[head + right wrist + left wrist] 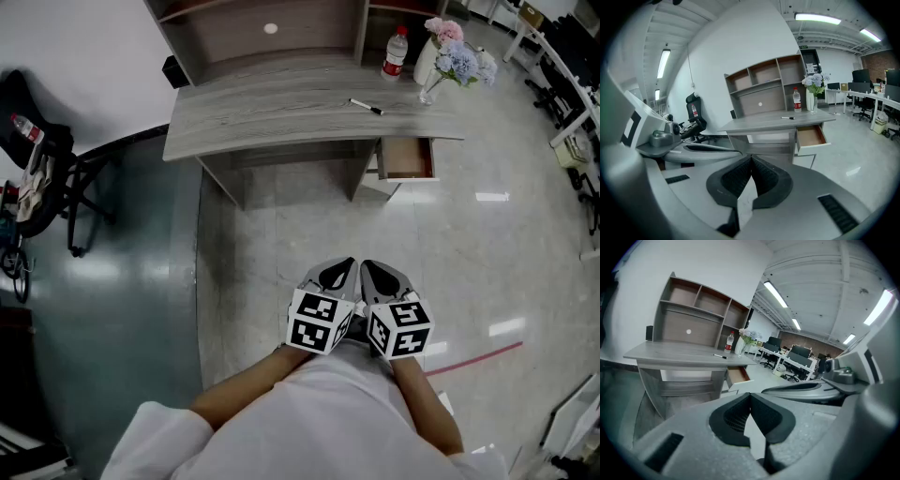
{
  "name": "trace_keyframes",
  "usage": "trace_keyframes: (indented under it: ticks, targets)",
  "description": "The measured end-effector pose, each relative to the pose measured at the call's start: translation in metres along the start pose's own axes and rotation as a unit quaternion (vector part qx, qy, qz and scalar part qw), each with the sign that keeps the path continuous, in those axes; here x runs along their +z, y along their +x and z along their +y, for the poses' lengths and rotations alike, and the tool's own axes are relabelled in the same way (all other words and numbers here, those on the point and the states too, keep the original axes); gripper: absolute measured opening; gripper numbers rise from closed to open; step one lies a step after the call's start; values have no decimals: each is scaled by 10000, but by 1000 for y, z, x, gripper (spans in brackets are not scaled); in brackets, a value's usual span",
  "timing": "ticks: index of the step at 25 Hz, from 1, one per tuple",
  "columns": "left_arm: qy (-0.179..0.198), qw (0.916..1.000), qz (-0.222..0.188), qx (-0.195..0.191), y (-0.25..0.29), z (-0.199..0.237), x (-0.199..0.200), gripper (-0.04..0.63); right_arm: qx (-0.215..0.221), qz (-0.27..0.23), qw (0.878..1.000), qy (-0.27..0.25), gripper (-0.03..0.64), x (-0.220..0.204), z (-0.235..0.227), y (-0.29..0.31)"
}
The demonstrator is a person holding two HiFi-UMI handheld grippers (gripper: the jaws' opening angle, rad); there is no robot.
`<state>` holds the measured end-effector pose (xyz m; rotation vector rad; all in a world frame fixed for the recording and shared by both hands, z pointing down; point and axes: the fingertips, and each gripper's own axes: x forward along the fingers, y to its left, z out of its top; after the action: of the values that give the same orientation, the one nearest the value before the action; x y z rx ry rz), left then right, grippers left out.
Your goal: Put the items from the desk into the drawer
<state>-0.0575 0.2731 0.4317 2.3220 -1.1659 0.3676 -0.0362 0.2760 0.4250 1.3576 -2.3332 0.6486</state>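
Note:
A grey wooden desk point(281, 117) stands a few steps ahead of me. On its top lies a black and white marker pen point(367, 107). A plastic water bottle with a red cap point(396, 53) and a vase of flowers point(448, 56) stand at the desk's back right. Under the right end a small wooden drawer point(407, 158) is pulled out and looks empty. My left gripper point(339, 274) and right gripper point(377, 275) are held side by side close to my body, both shut on nothing. The same pen point(787, 118) and drawer point(811, 136) show in the right gripper view.
A shelf unit point(272, 28) rises at the back of the desk. A black office chair with items on it point(42, 164) stands at the left. Tiled floor point(309, 244) lies between me and the desk. More desks and chairs point(562, 75) line the right side.

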Motion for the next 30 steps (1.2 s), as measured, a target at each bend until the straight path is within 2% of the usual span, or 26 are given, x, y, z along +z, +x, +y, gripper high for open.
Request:
trace_keyframes:
  ticks: [6, 16, 30]
  targets:
    - [5, 10000, -7, 23, -1, 6, 4, 3, 28, -50, 10000, -25, 2, 5, 5, 5]
    - [-154, 9998, 77, 50, 15, 16, 10, 3, -42, -99, 9998, 167, 2, 13, -17, 15]
    - [-425, 9982, 307, 303, 92, 45, 41, 3, 229, 141, 9995, 182, 2, 44, -77, 70]
